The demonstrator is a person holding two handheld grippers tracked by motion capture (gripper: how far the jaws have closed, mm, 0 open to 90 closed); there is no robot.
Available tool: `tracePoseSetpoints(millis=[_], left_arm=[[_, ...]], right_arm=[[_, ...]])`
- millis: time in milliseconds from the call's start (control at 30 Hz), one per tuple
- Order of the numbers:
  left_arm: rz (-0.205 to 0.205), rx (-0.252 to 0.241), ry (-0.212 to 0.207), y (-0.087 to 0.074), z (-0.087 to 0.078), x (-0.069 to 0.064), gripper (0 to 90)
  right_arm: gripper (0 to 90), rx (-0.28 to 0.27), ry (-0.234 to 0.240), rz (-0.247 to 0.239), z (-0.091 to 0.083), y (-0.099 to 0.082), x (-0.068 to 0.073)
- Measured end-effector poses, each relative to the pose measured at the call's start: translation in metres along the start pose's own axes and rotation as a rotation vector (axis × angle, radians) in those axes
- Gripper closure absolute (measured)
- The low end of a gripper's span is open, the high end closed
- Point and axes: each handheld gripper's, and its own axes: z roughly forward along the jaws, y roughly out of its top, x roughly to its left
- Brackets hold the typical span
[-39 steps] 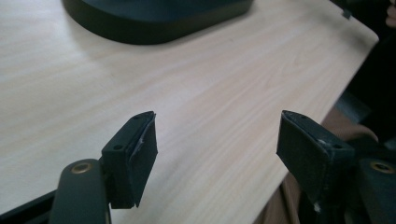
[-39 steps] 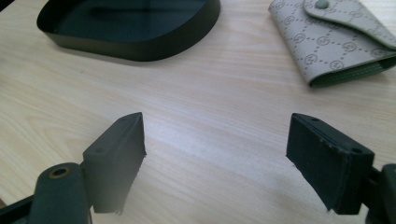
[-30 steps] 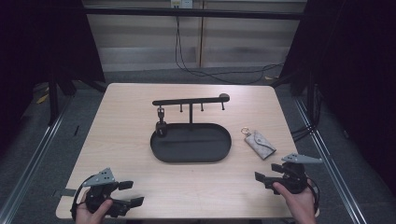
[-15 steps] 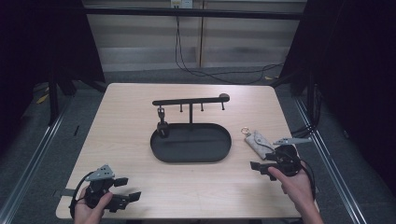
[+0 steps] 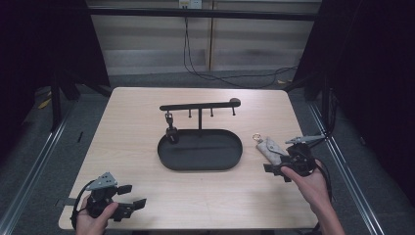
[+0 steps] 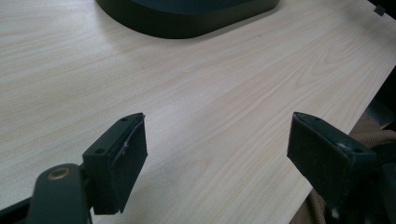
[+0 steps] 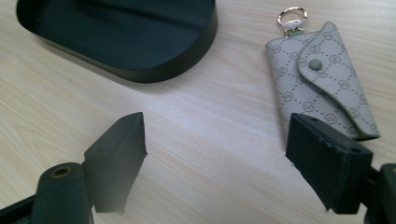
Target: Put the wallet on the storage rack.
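Lying flat just right of the black tray (image 5: pixel 199 161), the grey key pouch (image 5: pixel 270 149) now has the right gripper (image 7: pixel 215 158) right beside it, moved in from the table's near corner; its jaws have just been opening and grip nothing, so a pickup looks next. Behind the tray's back rim stands the hook rack (image 5: pixel 199 105), unobstructed. Well left of the tray, the left gripper (image 5: pixel 128 195) waits open.

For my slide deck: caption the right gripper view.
Open right gripper nears a grey key pouch lying beside the black oval tray.
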Motion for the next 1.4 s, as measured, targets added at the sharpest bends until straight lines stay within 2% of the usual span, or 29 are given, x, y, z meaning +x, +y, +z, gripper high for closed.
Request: tracePoseSetpoints(millis=[167, 267, 433, 533, 633, 700, 833, 967, 1067, 1167, 1300, 1400], left_arm=[[0.009, 0.009, 0.001, 0.0, 0.0, 0.002, 19.8], [-0.003, 0.011, -0.001, 0.0, 0.0, 0.006, 19.8], [-0.006, 0.011, -0.005, 0.0, 0.0, 0.006, 19.8], [-0.014, 0.01, -0.006, 0.0, -0.001, 0.007, 19.9], [-0.017, 0.009, -0.009, 0.0, -0.001, 0.008, 19.8], [-0.016, 0.009, -0.011, 0.0, -0.001, 0.008, 19.8], [-0.016, 0.007, -0.014, 0.0, -0.001, 0.008, 19.8], [-0.01, 0.015, -0.022, 0.0, -0.001, 0.008, 19.8], [-0.009, 0.014, -0.028, 0.0, 0.0, 0.007, 19.8], [-0.001, 0.024, -0.028, 0.0, 0.001, 0.008, 19.8], [-0.008, 0.017, -0.029, 0.0, 0.0, 0.008, 19.8], [-0.009, 0.015, -0.03, 0.0, 0.0, 0.008, 19.8]], right_arm=[[20.5, 0.012, 0.0, -0.009, 0.0, 0.01, -0.004], [21.0, 0.033, -0.019, -0.024, 0.0, 0.017, -0.002], [21.7, 0.064, -0.018, -0.017, 0.003, 0.03, -0.005], [24.4, 0.103, -0.024, -0.024, 0.009, 0.036, -0.008], [24.9, 0.166, -0.07, -0.063, 0.016, 0.043, -0.008], [24.9, 0.178, -0.054, -0.057, 0.02, 0.048, -0.009], [22.7, 0.22, -0.042, -0.08, 0.027, 0.058, -0.013], [23.4, 0.278, -0.059, -0.095, 0.032, 0.066, -0.016], [25.6, 0.314, -0.068, -0.087, 0.036, 0.072, -0.017], [27.5, 0.352, -0.078, -0.11, 0.042, 0.078, -0.02], [27.4, 0.366, -0.07, -0.099, 0.05, 0.082, -0.024], [25.4, 0.398, -0.079, -0.103, 0.057, 0.081, -0.029]])
